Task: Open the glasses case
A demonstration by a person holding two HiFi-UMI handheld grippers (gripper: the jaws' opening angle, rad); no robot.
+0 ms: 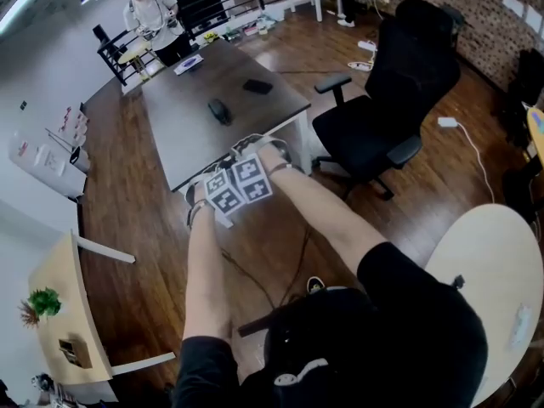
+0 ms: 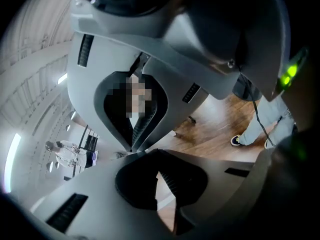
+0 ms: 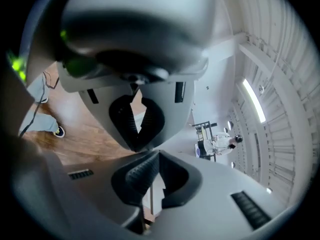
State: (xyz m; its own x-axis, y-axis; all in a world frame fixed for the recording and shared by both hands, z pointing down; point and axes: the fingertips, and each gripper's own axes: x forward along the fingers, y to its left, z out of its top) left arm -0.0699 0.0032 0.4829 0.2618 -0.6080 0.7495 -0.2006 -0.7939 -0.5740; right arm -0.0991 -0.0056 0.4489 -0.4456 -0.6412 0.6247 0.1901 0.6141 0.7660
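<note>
In the head view, the left gripper (image 1: 223, 195) and the right gripper (image 1: 253, 177) are held side by side, touching, over the near edge of a grey table (image 1: 183, 147). The glasses case (image 1: 220, 110), a dark rounded oblong, lies farther in on the tabletop, beyond both gripper tips and apart from them; it is touched by neither. A flat dark thing (image 1: 257, 86) lies beyond it to the right, and a black office chair (image 1: 382, 113) stands just right of the table.

In the left gripper view, the left gripper (image 2: 155, 152) is seen with its jaws pressed together on nothing. The right gripper (image 2: 133, 148) is seen close above it, tip against tip, over a wooden floor (image 2: 215, 126).

In the right gripper view, the right gripper (image 3: 156, 152) is likewise shown with its jaws pressed together and empty, and the left gripper (image 3: 140, 148) meets it from above. A person in white (image 3: 222, 143) can be made out far off.
</note>
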